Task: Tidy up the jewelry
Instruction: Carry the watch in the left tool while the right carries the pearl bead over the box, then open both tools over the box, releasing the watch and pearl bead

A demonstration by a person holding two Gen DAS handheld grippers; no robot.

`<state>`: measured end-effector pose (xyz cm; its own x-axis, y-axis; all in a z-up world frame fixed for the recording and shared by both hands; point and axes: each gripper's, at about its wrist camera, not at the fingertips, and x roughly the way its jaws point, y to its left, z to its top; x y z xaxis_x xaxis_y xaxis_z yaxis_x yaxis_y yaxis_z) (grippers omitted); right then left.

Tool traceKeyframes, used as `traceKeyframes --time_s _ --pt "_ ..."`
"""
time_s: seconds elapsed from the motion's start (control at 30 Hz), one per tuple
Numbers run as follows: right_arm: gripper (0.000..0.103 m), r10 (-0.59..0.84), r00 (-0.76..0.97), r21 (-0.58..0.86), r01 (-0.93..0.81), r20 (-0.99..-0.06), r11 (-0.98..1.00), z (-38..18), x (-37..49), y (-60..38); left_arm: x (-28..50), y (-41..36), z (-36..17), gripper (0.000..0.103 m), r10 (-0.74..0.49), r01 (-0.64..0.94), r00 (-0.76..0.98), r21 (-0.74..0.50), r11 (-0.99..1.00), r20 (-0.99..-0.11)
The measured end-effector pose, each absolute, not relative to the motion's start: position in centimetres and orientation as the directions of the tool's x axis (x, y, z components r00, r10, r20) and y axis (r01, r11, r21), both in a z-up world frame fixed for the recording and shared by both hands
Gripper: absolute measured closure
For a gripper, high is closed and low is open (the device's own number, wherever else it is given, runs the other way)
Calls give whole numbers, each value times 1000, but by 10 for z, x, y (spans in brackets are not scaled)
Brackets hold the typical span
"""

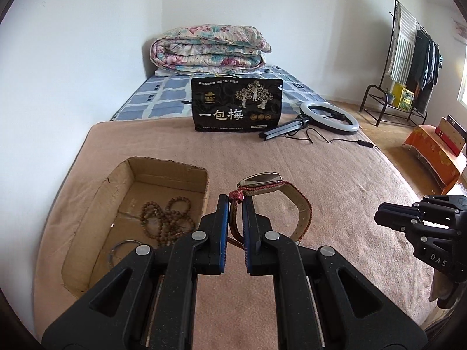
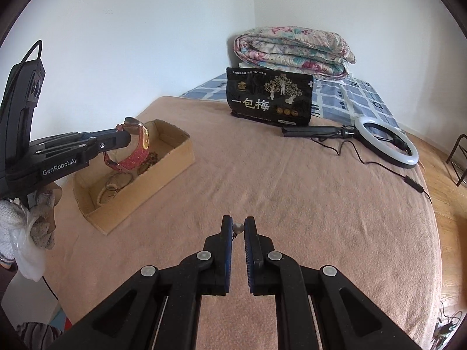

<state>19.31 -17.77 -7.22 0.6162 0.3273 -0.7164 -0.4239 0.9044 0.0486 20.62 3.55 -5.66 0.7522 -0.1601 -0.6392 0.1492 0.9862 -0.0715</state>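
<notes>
My left gripper (image 1: 235, 204) is shut on the red strap of a wristwatch (image 1: 264, 181) and holds it above the bed, just right of an open cardboard box (image 1: 163, 172). In the right wrist view the watch (image 2: 137, 148) hangs from the left gripper (image 2: 124, 137) over the box (image 2: 178, 157). Brown bead strings (image 1: 166, 218) and thin bangles (image 1: 122, 248) lie in the box. My right gripper (image 2: 238, 227) is shut on a small pearl earring (image 2: 238, 228) low over the blanket.
A pink-brown blanket (image 1: 321, 192) covers the bed. A black snack bag (image 1: 237, 105), a ring light (image 1: 329, 116) with its cable, and a folded floral quilt (image 1: 210, 49) lie farther back. A clothes rack (image 1: 408, 58) stands at the right.
</notes>
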Motion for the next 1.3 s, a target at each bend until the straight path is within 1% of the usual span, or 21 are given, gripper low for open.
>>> traceKeyframes --time_s 0.27,0.63,1.0,1.3 --pt "97 384 610 50 -491 -693 870 -55 210 -124 203 80 -56 96 -101 84 761 -58 995 -641" --pt "97 451 579 82 -550 -679 831 -51 245 -59 210 132 -64 96 -37 1 752 -55 998 -658" --pt "97 485 542 103 -588 -687 803 -66 280 -6 223 158 -81 96 -15 -38 732 -63 997 -681" --pt "97 490 524 114 -593 -697 797 -81 301 14 227 166 -91 96 -15 -49 723 -72 996 -691"
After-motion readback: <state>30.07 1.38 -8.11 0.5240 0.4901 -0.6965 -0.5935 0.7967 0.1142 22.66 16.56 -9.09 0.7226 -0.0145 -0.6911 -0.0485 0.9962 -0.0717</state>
